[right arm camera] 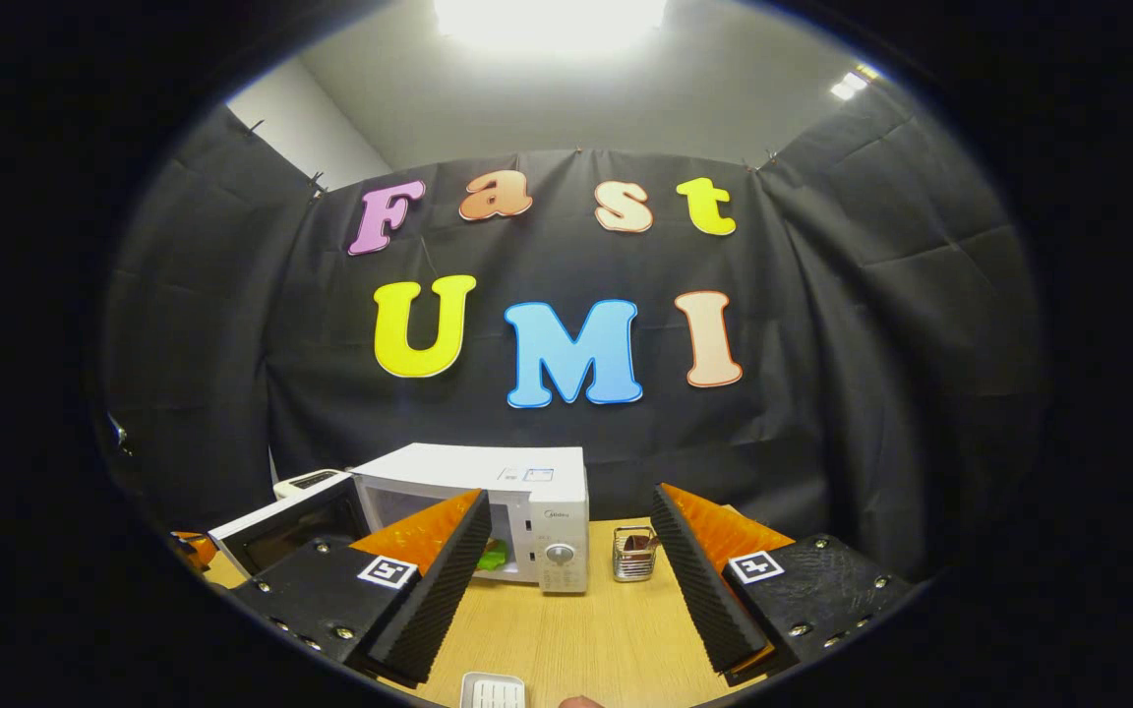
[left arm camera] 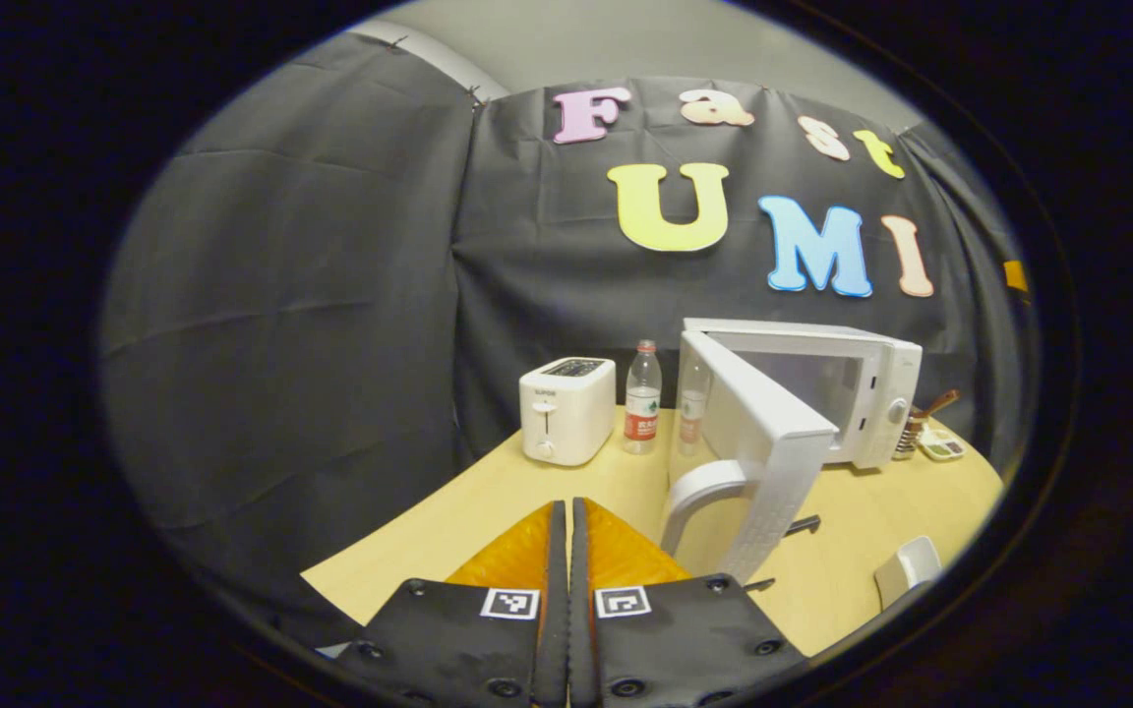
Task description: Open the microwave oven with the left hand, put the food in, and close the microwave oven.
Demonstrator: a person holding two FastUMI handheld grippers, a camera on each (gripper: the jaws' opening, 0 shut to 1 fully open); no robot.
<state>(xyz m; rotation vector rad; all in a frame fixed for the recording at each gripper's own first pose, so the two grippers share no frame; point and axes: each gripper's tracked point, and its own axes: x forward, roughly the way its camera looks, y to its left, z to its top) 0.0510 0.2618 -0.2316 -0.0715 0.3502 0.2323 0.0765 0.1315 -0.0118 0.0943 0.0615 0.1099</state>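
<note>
Microwave: white boxy microwave oven (left arm camera: 822, 393) stands on the pale wooden table (left arm camera: 586, 482), long side running across the table, mouth facing the room.
Door: white door with curved handle (left arm camera: 753, 442) swung wide on its left hinge, edge pointing outward.
Food: something green (right arm camera: 494, 558) sits inside the cavity.
Left gripper (left arm camera: 567, 551): fingers pressed together, holding nothing, just beside the door handle.
Right gripper (right arm camera: 566, 580): fingers spread apart, empty, facing the oven.
Nearby: white toaster (left arm camera: 566, 410), clear water bottle (left arm camera: 642, 398) left of the oven.

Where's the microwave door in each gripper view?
Left gripper view: microwave door swung open, right of centre, edge-on just past the shut jaws.
Right gripper view: door lower left, behind its own left finger.
Shared landmark: control knob on the microwave's front panel.
</note>
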